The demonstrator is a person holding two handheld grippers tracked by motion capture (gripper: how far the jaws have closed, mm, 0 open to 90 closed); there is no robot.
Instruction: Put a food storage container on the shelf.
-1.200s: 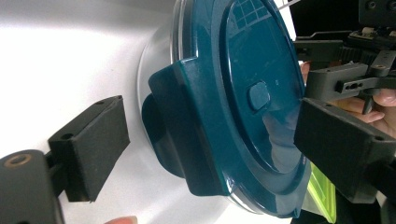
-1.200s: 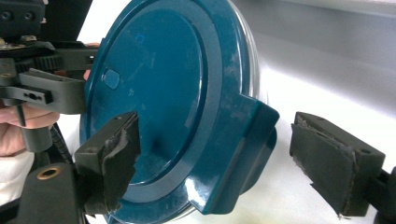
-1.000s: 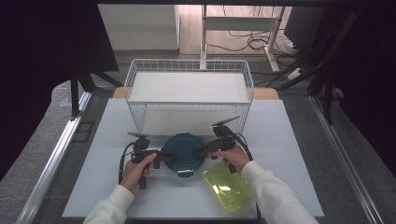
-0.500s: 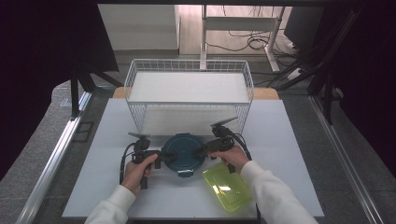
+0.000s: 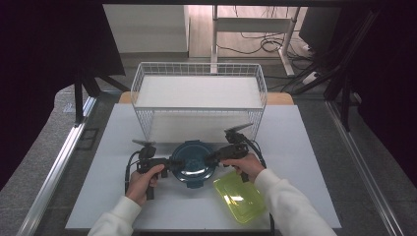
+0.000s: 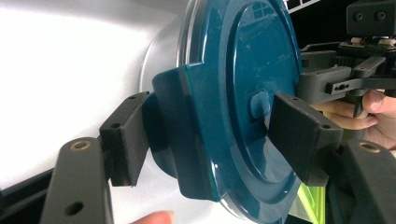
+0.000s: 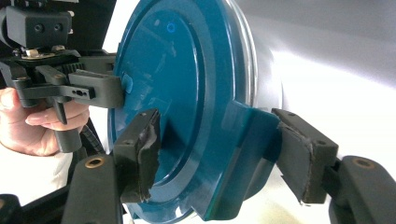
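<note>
A round container with a dark teal lid [image 5: 193, 160] stands on the white table between both hands. My left gripper [image 5: 172, 162] reaches its left side. In the left gripper view the left gripper [image 6: 212, 140] straddles the lid's side tab [image 6: 182, 140], one pad beside the tab and one over the lid top. My right gripper [image 5: 212, 158] reaches the right side, and in the right gripper view the right gripper [image 7: 219, 154] straddles the opposite tab [image 7: 247, 149]. Both pairs of jaws have just been closing around the tabs. I see no firm press.
A yellow-green transparent rectangular lid [image 5: 241, 196] lies at the front right, beside the right hand. A white wire basket [image 5: 199, 93] stands behind the container. The white table [image 5: 305, 147] ends in dark floor on both sides.
Both pairs of jaws have narrowed around the teal lid's side tabs. The hands and the container stay in place.
</note>
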